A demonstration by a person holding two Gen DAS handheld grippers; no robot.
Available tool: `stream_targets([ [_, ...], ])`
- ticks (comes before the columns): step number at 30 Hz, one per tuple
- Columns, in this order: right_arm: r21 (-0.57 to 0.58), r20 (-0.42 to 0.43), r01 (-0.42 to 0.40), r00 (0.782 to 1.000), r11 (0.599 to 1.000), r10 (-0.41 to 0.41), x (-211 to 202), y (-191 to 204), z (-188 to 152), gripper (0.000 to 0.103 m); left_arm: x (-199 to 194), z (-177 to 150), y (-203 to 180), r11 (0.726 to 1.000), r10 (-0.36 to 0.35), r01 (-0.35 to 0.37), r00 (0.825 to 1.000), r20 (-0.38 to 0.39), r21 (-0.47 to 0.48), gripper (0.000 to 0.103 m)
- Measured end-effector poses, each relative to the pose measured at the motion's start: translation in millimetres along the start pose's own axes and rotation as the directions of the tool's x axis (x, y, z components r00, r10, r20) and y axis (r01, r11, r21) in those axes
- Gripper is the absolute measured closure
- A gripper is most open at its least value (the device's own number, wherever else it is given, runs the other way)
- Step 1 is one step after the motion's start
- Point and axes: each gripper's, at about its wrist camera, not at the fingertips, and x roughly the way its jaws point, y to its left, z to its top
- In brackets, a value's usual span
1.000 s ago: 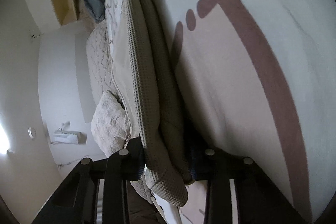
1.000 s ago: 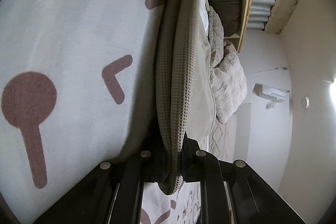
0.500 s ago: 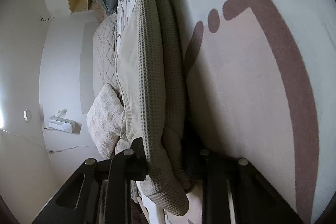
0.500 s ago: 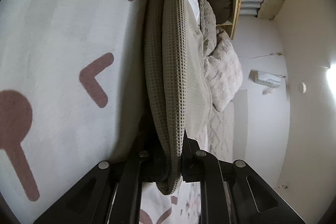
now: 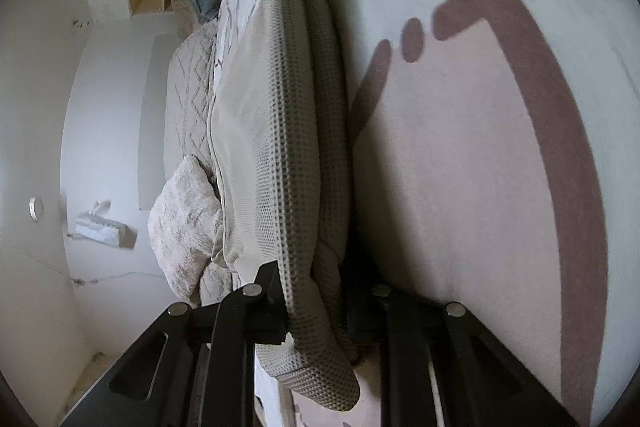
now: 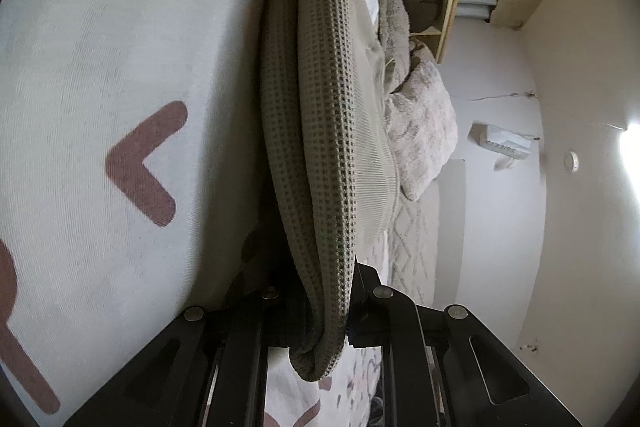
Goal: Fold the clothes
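A doubled waffle-knit garment [image 5: 288,131] is being stretched between the left claw [image 5: 316,307] and right claw [image 6: 326,311], each clamped on one end, beside the patterned sheet [image 5: 480,167], so one fold is judged done, with further folding and laying down remaining.

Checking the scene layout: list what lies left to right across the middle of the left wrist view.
White wall → tissue box → fluffy pillow → waffle-knit garment → patterned white bedsheet.
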Motion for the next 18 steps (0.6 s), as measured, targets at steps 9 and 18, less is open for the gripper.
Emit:
stream_targets([
  [9,0.275,0.022,-0.251,0.967,0.928,0.255,10,-90,-1,0.092,8,-1,57,0.963,0.010,-0.027,0.998,-0.064,-0.269,0.085],
  [18,0.212,0.053,-0.115,0.993,0.970,0.106,47,-233,15,0.093,36,-35,219,0.825,0.131,-0.192,0.980,-0.151,-0.532,0.085],
])
